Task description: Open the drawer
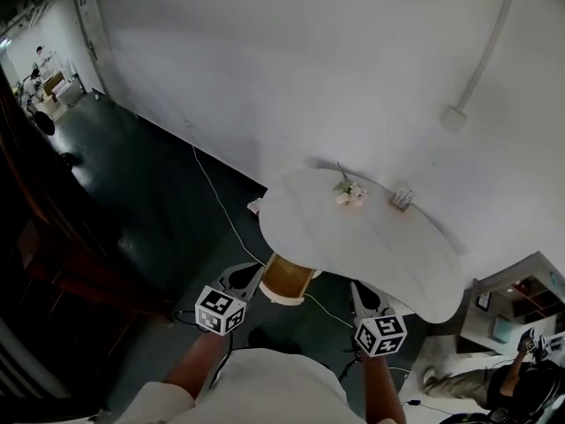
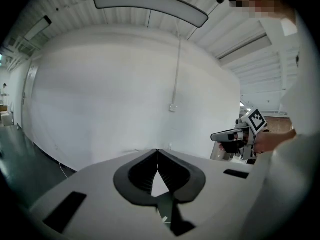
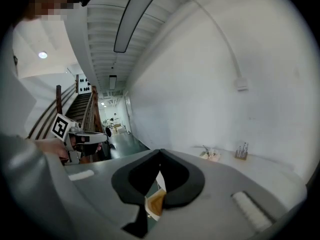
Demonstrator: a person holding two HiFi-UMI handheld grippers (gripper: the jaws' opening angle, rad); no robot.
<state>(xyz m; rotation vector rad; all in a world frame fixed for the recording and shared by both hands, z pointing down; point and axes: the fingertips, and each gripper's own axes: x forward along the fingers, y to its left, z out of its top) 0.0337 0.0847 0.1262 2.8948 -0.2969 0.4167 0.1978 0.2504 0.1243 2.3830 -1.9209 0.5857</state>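
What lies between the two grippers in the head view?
A tan cylinder under the table's near edge sits between the left gripper and the right gripper; the head view shows it.

Your table (image 1: 371, 246) top looks matt white & smooth, no grain showing. Under the table, the round base (image 1: 287, 278) reads tan, wood-look, w/ a paler rim. The floor (image 1: 150, 184) beside the table is dark green & glossy, throwing back light. The wall (image 1: 309, 60) behind the table is flat matt white paint. Your 2 tools, the left gripper (image 2: 157, 151) & right gripper (image 3: 160, 151), have smooth grey matt plastic-looking shells w/ black ribbed pads (image 2: 144, 174).
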